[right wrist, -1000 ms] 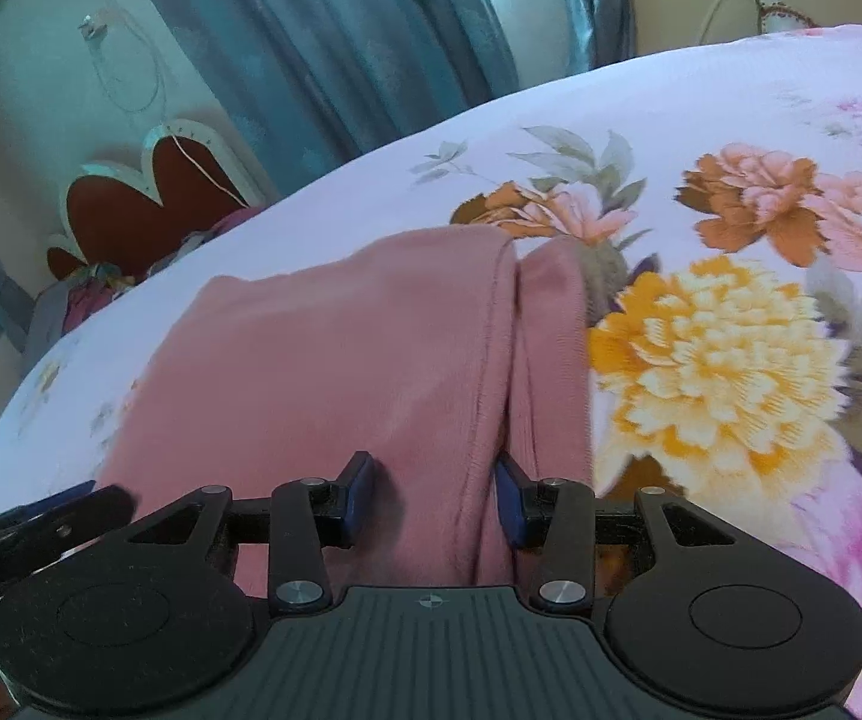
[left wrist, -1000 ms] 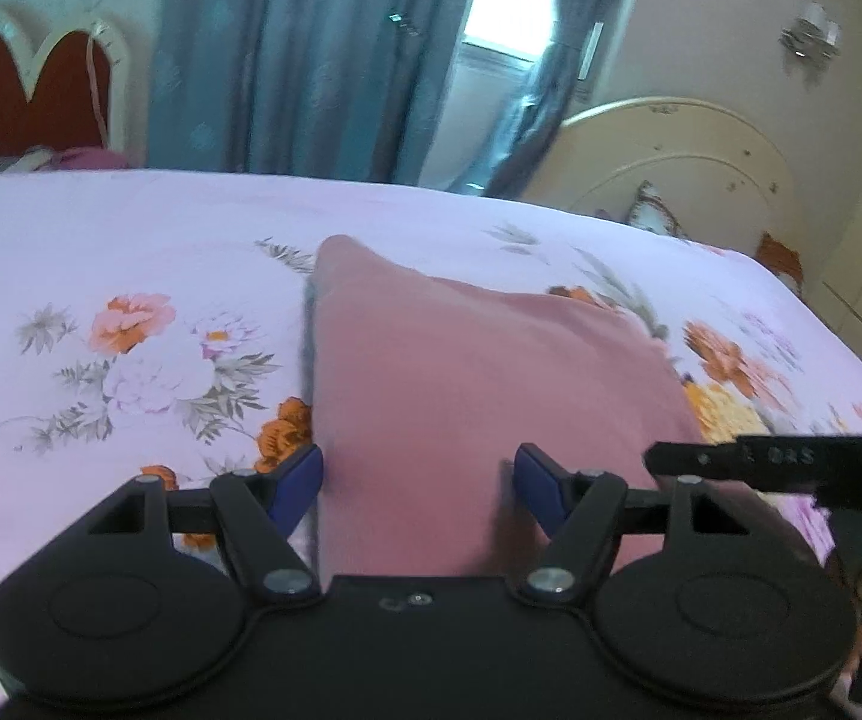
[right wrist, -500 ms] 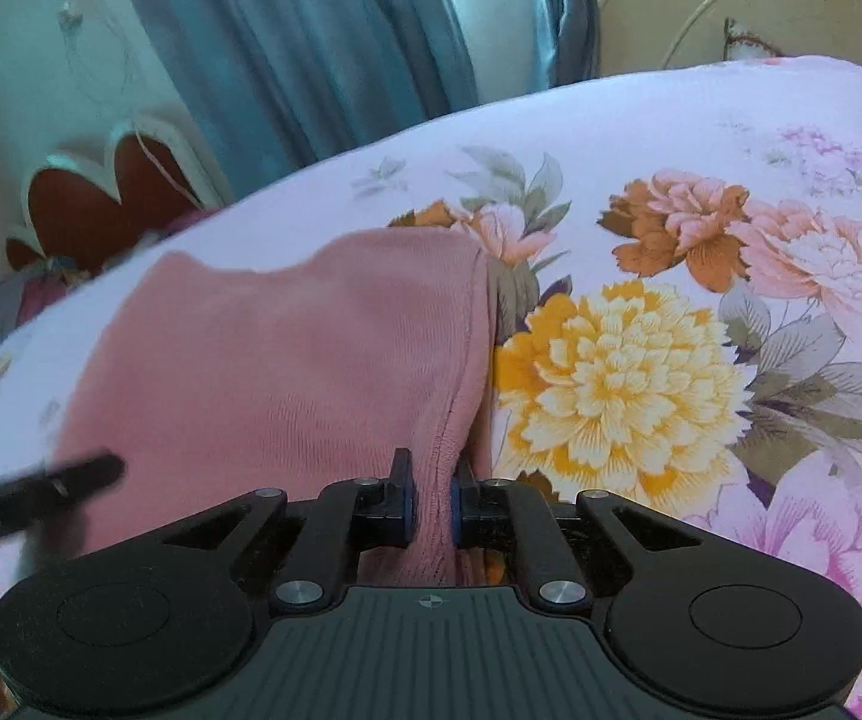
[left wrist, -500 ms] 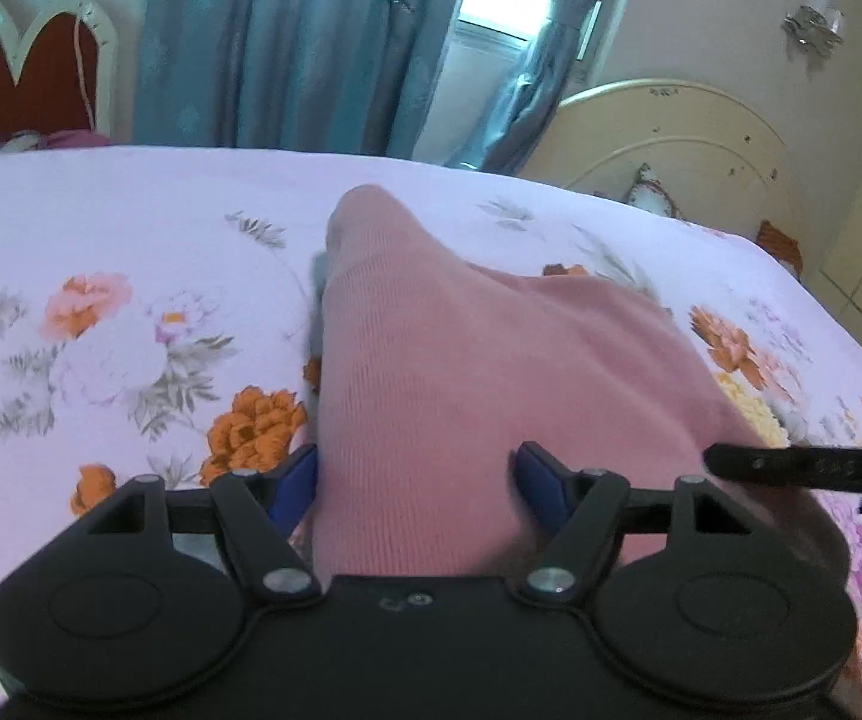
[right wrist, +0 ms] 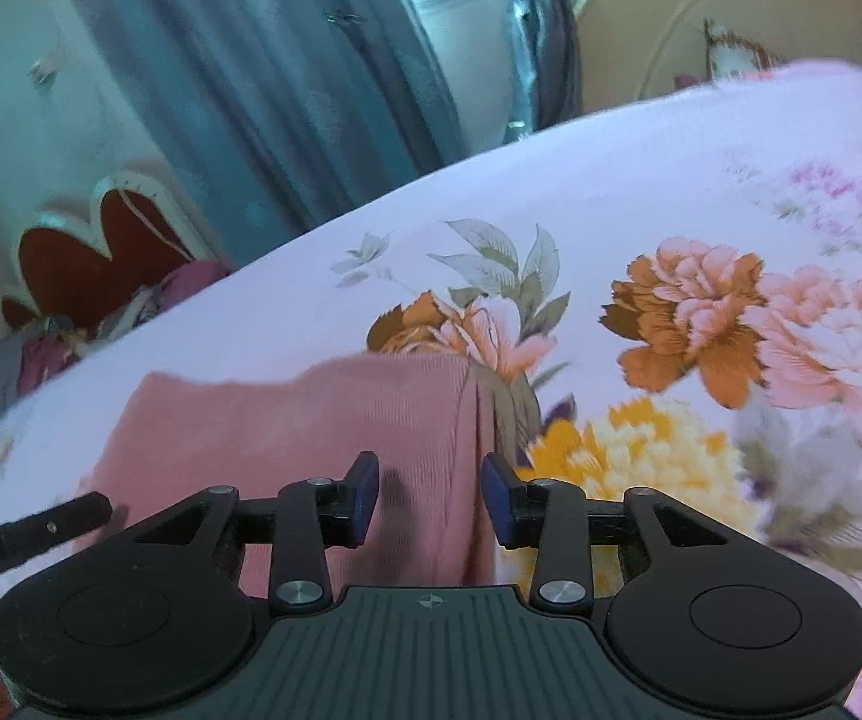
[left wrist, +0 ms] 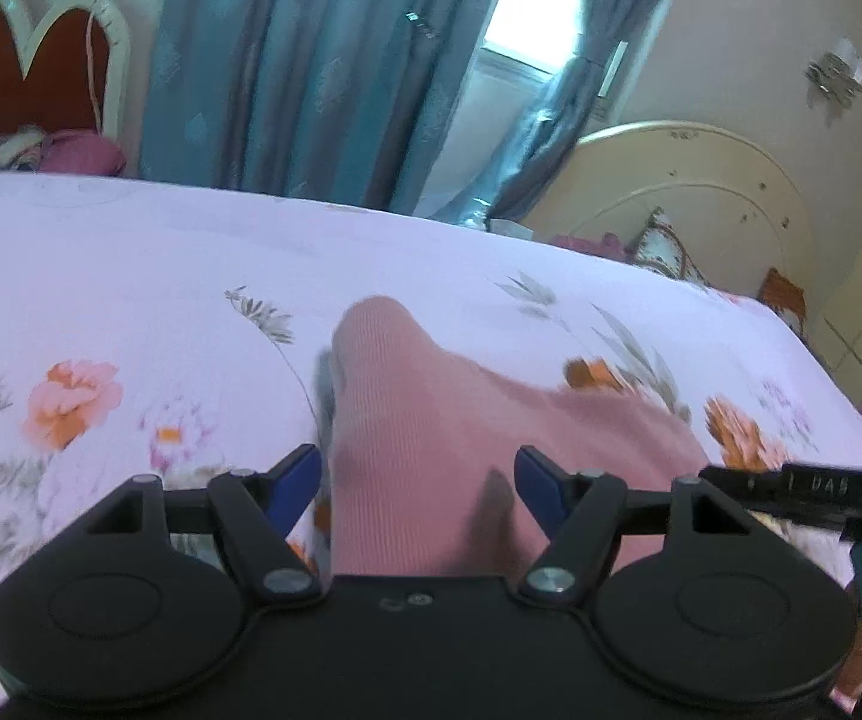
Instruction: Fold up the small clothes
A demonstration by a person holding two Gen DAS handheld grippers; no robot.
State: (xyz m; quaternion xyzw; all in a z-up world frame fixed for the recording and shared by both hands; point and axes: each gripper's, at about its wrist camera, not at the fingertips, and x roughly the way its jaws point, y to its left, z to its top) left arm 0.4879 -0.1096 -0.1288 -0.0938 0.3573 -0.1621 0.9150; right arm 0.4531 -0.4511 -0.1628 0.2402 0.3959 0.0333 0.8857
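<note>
On the bed's lilac floral sheet (left wrist: 131, 252) the dusty-pink ribbed knit garment (left wrist: 431, 450) lies folded, its long axis running left to right between the two tools, nearer the bed's near edge than its far one. The left hand-held gripper (left wrist: 416, 480) stands wide open, blue pads straddling the cloth's left end, gripping nothing. The right hand-held gripper (right wrist: 431, 495) is also parted and empty, over the garment's (right wrist: 311, 420) right folded edge; both seem about equally near, the cloth directly ahead of each.
</note>
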